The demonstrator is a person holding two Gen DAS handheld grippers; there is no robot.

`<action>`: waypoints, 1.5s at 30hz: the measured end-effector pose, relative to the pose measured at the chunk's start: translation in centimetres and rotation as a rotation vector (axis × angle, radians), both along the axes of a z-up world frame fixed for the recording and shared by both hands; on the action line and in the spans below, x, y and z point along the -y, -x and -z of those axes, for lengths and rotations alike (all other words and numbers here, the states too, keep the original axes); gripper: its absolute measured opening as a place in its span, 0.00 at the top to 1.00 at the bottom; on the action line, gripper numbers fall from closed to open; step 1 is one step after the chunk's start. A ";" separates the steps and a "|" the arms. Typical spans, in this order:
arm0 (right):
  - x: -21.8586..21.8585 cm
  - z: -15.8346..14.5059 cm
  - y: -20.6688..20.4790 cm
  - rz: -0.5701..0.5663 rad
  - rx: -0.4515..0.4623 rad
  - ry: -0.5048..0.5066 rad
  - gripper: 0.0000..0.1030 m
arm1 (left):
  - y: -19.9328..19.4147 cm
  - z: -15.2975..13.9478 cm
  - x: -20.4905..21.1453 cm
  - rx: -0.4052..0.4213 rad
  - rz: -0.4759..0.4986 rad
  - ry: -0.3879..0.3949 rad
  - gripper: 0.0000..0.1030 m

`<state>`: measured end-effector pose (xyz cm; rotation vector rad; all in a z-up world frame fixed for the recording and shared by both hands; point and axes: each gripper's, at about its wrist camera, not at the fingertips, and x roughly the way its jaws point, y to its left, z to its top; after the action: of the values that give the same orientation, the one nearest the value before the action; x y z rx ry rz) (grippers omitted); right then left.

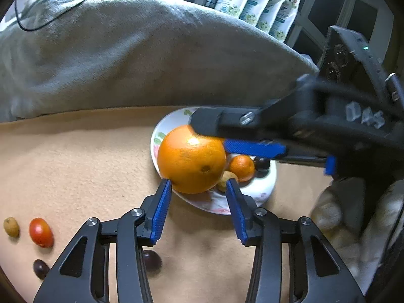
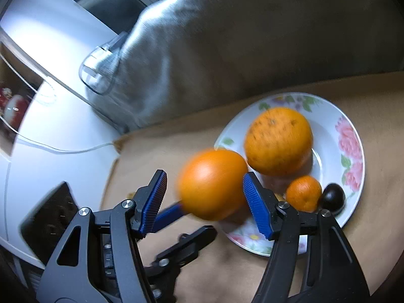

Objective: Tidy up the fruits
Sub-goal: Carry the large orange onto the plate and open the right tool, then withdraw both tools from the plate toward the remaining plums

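Only the left wrist view shows a tomato [image 1: 41, 232] off the plate [image 1: 262, 189]. Both grippers' fingers [image 1: 161, 207] are spread; the right gripper [image 2: 204, 197] maybe touches a blurry orange [image 2: 213, 183].

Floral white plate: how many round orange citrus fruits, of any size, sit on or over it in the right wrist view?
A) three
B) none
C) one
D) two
A: the right wrist view shows a large orange resting on the floral white plate, a small mandarin beside a dark plum, and another large orange blurred at the plate's edge.
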<state>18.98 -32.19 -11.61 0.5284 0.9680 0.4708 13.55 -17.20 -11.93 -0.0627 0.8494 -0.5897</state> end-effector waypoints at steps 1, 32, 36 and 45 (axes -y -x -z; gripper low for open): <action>0.2 -0.5 0.1 0.003 0.016 0.002 0.35 | -0.1 -0.1 0.0 0.001 0.002 0.005 0.61; 1.3 -4.5 7.6 0.065 0.210 0.172 0.19 | 4.5 -4.2 -2.9 0.122 -0.023 -0.009 0.46; 0.8 -4.5 8.6 0.058 0.234 0.210 0.19 | 4.7 -4.3 -3.5 0.137 -0.039 -0.018 0.34; -0.5 -4.5 10.4 0.048 0.284 0.295 0.09 | 5.0 -4.3 -5.3 0.148 -0.073 -0.046 0.25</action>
<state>8.57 -31.71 -7.13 0.2102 0.7332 0.3406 8.53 -11.90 -7.58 -0.0080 0.7138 -0.4992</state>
